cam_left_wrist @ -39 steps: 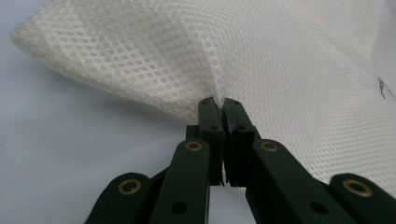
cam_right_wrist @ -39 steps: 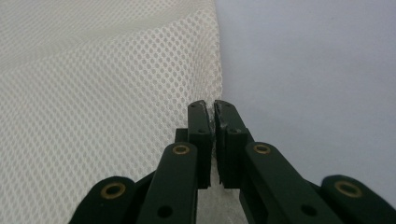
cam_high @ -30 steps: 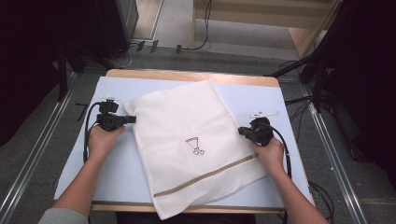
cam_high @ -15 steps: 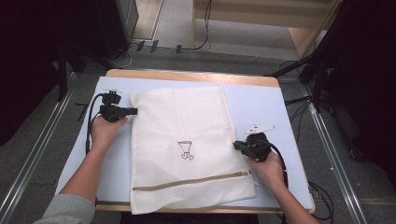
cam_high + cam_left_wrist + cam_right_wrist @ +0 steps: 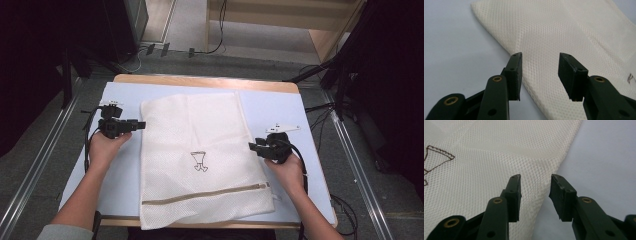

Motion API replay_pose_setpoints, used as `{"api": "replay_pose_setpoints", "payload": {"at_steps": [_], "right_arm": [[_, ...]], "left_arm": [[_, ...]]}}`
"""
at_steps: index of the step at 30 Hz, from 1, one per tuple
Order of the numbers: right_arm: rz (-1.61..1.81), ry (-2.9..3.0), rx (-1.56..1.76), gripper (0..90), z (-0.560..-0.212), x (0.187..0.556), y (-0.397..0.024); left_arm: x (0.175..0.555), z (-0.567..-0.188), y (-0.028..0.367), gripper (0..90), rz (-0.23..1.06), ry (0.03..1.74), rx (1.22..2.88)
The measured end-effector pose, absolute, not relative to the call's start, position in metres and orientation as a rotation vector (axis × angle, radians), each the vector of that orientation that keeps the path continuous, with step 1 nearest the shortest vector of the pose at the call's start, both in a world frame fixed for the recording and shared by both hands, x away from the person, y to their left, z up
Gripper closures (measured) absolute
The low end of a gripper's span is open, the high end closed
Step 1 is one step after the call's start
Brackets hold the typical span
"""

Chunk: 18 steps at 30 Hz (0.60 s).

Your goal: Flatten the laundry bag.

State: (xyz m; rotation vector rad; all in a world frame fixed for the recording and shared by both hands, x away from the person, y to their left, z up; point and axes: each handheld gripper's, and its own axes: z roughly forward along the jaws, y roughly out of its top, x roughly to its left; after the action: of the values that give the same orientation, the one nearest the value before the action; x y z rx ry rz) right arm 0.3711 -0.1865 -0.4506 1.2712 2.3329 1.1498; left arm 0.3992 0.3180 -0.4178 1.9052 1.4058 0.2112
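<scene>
A white mesh laundry bag (image 5: 200, 155) is lying flat across the middle of the pale blue table cover (image 5: 280, 107), its zipper (image 5: 205, 194) running along the near end. The left gripper (image 5: 141, 124) is hovering at the bag's left edge, jaws just having opened, gripping nothing. The right gripper (image 5: 251, 146) is sitting at the bag's right edge, jaws likewise just having parted, the mesh edge lying loose beneath them

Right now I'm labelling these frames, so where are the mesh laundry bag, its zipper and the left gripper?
mesh laundry bag (image 5: 200, 130): high view, upper middle of its white mesh.
zipper (image 5: 205, 194): high view, middle of the tan strip.
left gripper (image 5: 540, 71): left gripper view, gap between its open jaws.
</scene>
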Motion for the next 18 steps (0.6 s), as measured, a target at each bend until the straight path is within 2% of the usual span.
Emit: {"api": "replay_pose_setpoints", "payload": {"at_steps": [12, 18], "right_arm": [[1.143, 2.329, 1.281, 57.8, -0.454, 0.387, -0.18], [1.123, 2.335, 1.274, 55.6, -0.458, 0.392, -0.178]], "left_arm": [[0.355, -0.421, 0.31, 51.5, 0.198, 1.41, 1.942], [0.341, -0.429, 0.307, 50.6, 0.146, 1.426, 1.925]]}}
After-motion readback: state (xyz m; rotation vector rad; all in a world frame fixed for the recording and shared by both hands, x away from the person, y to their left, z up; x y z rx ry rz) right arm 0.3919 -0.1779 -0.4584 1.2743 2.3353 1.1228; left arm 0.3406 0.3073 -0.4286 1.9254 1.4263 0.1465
